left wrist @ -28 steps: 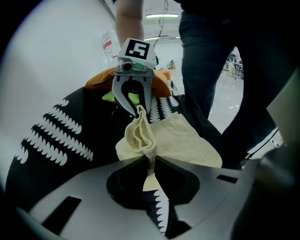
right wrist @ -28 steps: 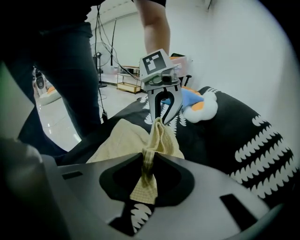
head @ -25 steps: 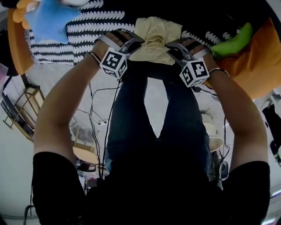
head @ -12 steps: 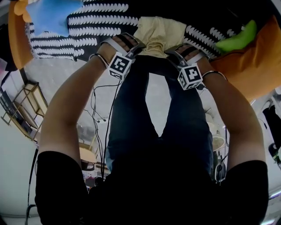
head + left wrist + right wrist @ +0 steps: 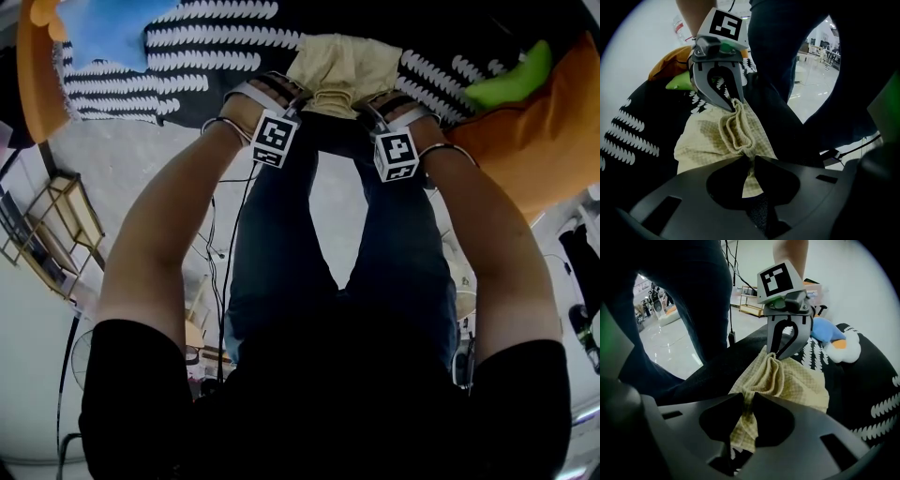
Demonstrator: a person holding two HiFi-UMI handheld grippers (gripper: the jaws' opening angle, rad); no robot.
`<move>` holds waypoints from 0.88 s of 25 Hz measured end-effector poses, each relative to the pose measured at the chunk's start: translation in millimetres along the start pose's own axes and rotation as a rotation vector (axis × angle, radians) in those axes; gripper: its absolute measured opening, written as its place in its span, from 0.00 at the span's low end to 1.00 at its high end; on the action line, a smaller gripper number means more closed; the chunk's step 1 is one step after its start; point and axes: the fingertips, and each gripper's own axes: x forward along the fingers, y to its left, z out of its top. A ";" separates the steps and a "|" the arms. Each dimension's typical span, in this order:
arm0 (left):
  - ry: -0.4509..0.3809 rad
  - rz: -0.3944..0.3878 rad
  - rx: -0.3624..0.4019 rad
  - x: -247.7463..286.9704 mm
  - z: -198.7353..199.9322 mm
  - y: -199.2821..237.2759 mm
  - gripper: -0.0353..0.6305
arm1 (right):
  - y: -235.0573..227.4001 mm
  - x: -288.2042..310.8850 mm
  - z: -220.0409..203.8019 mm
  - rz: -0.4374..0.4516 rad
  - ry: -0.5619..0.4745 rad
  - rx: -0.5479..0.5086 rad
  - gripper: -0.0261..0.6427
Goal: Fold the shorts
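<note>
Yellow checked shorts (image 5: pixel 342 67) tight between the fingers (image 5: pixel 779 173) of left gripper (image 5: pixel 751 159) and right gripper (image 5: pixel 749 397).

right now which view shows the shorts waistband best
Left gripper view: the ribbed waistband runs whole from the left gripper to the right gripper, both shut on it. The right gripper view shows it bunched; the head view shows only the pale cloth of the shorts.

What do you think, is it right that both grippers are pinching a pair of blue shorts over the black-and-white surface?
No, the shorts are pale yellow, not blue, as the left gripper view shows. The left gripper and right gripper do both pinch them over the black-and-white surface.
</note>
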 end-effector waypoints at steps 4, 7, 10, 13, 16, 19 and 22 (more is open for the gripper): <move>0.019 -0.014 -0.014 2.7 -5.1 -3.1 0.14 | 2.9 8.0 -0.5 0.018 0.037 0.032 0.15; 0.034 -0.026 -0.047 0.0 -9.2 -5.8 0.14 | 4.2 7.5 -1.3 0.035 0.062 0.091 0.19; 0.067 -0.047 -0.091 -9.8 -11.4 -5.6 0.17 | 5.2 -4.6 -5.6 0.054 0.098 0.155 0.24; 0.086 -0.060 -0.120 -32.4 -8.4 -9.2 0.22 | 8.9 -26.9 0.0 0.069 0.118 0.196 0.27; 0.113 -0.061 -0.121 -61.0 -8.7 -12.4 0.24 | 2.9 -54.3 13.5 0.057 0.113 0.220 0.27; 0.140 -0.038 -0.160 -86.9 -15.4 -3.2 0.24 | -16.2 -79.2 17.2 0.020 0.117 0.242 0.27; 0.163 -0.012 -0.199 -114.8 -16.8 5.6 0.24 | -32.4 -106.6 19.1 -0.014 0.123 0.285 0.27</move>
